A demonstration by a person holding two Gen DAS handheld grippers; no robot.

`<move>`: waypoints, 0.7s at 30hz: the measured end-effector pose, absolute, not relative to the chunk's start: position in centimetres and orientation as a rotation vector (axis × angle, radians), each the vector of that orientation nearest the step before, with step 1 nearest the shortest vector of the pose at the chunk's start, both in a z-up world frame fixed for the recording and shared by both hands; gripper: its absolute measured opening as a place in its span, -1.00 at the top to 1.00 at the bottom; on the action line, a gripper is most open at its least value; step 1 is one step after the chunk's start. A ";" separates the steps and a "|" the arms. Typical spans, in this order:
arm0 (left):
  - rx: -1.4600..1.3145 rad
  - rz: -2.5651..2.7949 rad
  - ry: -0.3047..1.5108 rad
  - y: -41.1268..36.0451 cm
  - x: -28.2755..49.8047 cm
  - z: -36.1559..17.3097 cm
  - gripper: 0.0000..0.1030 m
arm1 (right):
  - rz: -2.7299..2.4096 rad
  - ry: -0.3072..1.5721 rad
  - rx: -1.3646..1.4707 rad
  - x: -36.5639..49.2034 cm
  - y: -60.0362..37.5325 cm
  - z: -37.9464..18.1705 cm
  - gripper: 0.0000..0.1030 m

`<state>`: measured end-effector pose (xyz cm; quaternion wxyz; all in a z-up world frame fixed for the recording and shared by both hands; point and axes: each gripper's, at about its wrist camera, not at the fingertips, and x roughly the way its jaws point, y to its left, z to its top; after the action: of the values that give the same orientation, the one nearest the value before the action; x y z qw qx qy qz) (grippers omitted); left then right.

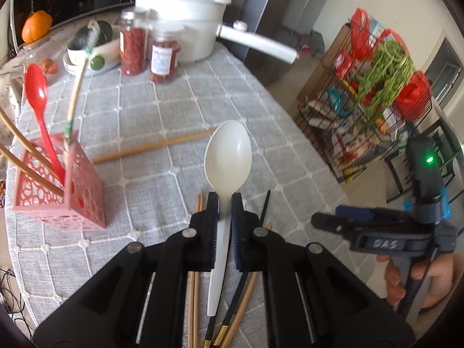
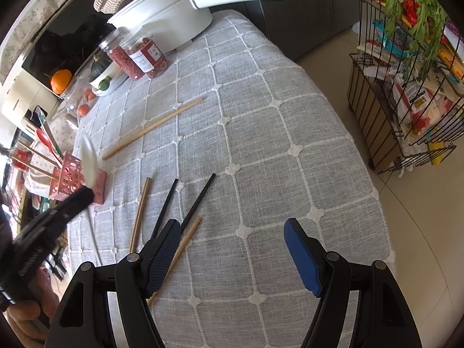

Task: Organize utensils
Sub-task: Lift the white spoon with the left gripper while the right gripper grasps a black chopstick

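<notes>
My left gripper (image 1: 224, 200) is shut on the handle of a white plastic spoon (image 1: 227, 156), bowl up and clear of the grey checked tablecloth (image 1: 162, 116). To its left stands a pink perforated holder (image 1: 78, 185) with a red spoon (image 1: 37, 92) and bamboo chopsticks in it. In the right wrist view the white spoon (image 2: 88, 159) shows blurred in front of the pink holder (image 2: 71, 181). My right gripper (image 2: 232, 232) stands open and holds nothing, above the cloth. Two black chopsticks (image 2: 200, 198) and several bamboo ones (image 2: 140, 210) lie loose just left of it. Another bamboo chopstick (image 2: 152, 127) lies farther back.
A white pot with a long handle (image 1: 185, 23), two jars of red contents (image 1: 133, 46) and a dish of vegetables (image 1: 90, 49) stand at the back of the table. A black wire rack (image 2: 406, 87) with greens and packets stands on the floor beyond the table's right edge.
</notes>
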<state>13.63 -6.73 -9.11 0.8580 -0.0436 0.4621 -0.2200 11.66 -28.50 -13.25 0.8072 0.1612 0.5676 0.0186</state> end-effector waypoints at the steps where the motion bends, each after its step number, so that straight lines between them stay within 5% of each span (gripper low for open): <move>1: -0.100 -0.459 0.949 -6.3 13.5 -8.7 0.81 | 0.042 1.224 0.347 11.8 -28.4 -13.6 -0.45; 10: -0.130 -0.442 0.774 -3.9 11.9 -5.3 0.81 | 0.072 1.291 0.315 13.5 -25.3 -15.8 -0.43; 21: -0.173 -0.412 0.730 -0.3 10.7 -4.1 0.81 | 0.021 1.319 0.134 15.8 -20.0 -18.0 0.11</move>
<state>10.72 -0.32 -4.09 0.9098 -0.0840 0.3542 -0.1996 15.84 -19.95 -18.05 0.7880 0.0623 0.6124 0.0095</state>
